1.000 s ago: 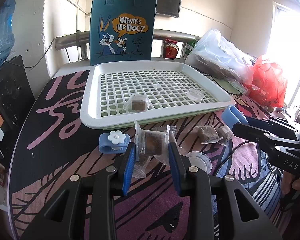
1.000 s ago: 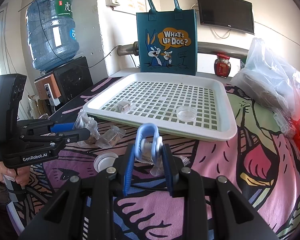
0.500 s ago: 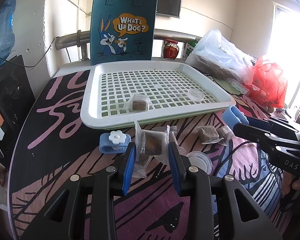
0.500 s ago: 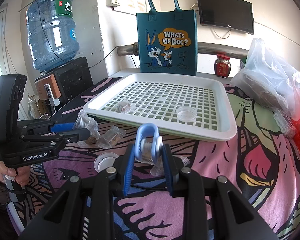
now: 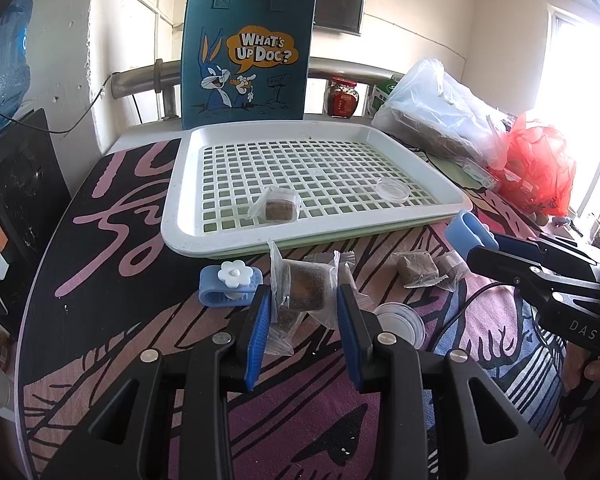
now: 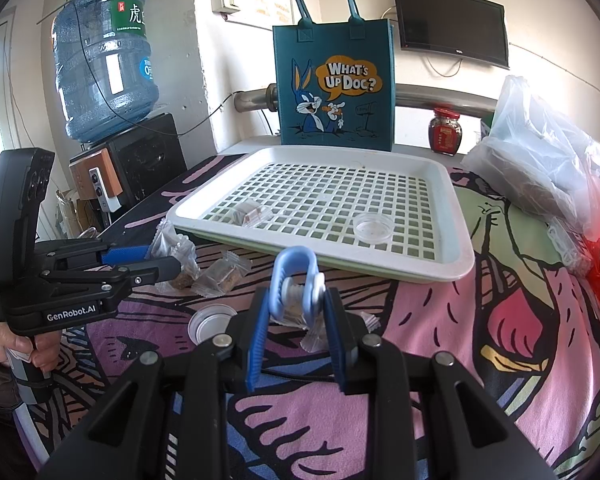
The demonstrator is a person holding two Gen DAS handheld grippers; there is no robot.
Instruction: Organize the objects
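While the left gripper (image 5: pixel 304 300) clamps a wrapped snack (image 5: pixel 305 286) above the cloth, only its view shows a second blue clip (image 5: pixel 229 286) lying before the tray (image 5: pixel 188 236); the right gripper (image 6: pixel 296 312) pinches a blue clip (image 6: pixel 296 280).

- My left gripper (image 5: pixel 303 304) is full: a wrapped snack (image 5: pixel 306 286) fills the gap between its pads.
- My right gripper (image 6: pixel 296 308) is blocked by a blue clip (image 6: pixel 296 280).
- Ahead, the white tray (image 5: pixel 228 242) has an open grid; only a packet (image 5: pixel 278 208) and a clear dish (image 5: pixel 392 191) sit near its front.
- The blue bag (image 5: pixel 248 60) walls its far edge.
- Plastic bags (image 6: pixel 540 168) crowd its right.
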